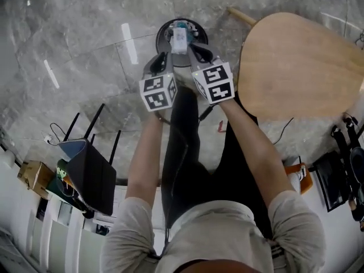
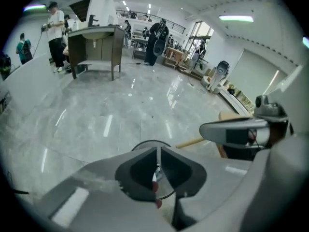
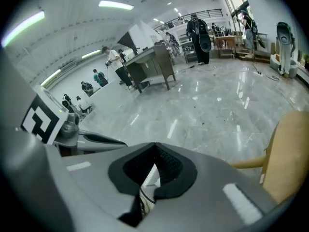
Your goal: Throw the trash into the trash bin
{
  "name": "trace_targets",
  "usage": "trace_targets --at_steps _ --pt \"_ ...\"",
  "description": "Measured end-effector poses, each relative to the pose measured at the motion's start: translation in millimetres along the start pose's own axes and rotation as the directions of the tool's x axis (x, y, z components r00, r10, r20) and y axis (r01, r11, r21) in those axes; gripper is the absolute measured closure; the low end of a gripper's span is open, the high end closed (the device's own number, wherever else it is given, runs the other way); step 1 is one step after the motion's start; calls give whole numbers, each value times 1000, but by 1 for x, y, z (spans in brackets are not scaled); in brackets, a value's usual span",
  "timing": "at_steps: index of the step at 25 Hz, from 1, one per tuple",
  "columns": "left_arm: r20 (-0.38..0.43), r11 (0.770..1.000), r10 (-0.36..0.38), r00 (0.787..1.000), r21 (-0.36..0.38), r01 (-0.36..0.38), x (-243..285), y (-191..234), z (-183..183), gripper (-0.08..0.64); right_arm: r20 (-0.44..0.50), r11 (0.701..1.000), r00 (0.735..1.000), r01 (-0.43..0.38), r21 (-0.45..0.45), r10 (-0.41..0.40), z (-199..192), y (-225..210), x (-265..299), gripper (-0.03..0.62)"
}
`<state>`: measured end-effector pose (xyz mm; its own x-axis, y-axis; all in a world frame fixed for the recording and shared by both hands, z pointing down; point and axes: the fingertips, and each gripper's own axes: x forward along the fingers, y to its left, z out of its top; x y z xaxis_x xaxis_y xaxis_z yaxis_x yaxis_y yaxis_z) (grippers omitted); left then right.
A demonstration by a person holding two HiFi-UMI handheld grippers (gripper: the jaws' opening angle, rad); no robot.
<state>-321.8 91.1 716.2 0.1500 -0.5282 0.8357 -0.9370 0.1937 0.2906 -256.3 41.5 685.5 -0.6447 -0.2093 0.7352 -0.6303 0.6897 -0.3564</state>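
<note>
One trash bin [image 1: 161,37], white trash [image 1: 180,37] inside | left gripper [image 2: 158,153] jaws barely apart | right gripper [image 3: 155,151] jaws together

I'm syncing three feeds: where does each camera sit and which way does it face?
Head view: on the person's head, facing steeply down at the bin; shows forearms, left gripper, right gripper.
Left gripper view: on that gripper, facing along its jaws over the floor to a table; shows its jaws, the right gripper.
Right gripper view: on that gripper, facing likewise; shows its jaws, the left gripper.
Shared: both gripper views see the table; all see the chair.
</note>
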Motion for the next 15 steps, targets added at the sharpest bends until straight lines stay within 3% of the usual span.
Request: trace_targets --at_steps 1,7,11,15 --pt "33 1000 -3 999 2 3 -22 -4 12 538 16 1000 1000 -6 -6 6 13 10 -15 584" --pt "216 990 -57 975 141 27 -153 -20 83 541 146 1000 989 -24 -17 26 93 83 -102 584" --pt "327 992 -86 941 112 52 -213 -29 132 541 241 995 970 1 -100 23 145 115 -157 584" --pt "407 989 -126 905 127 81 -265 -57 179 541 341 993 940 44 -106 -6 197 139 -217 584"
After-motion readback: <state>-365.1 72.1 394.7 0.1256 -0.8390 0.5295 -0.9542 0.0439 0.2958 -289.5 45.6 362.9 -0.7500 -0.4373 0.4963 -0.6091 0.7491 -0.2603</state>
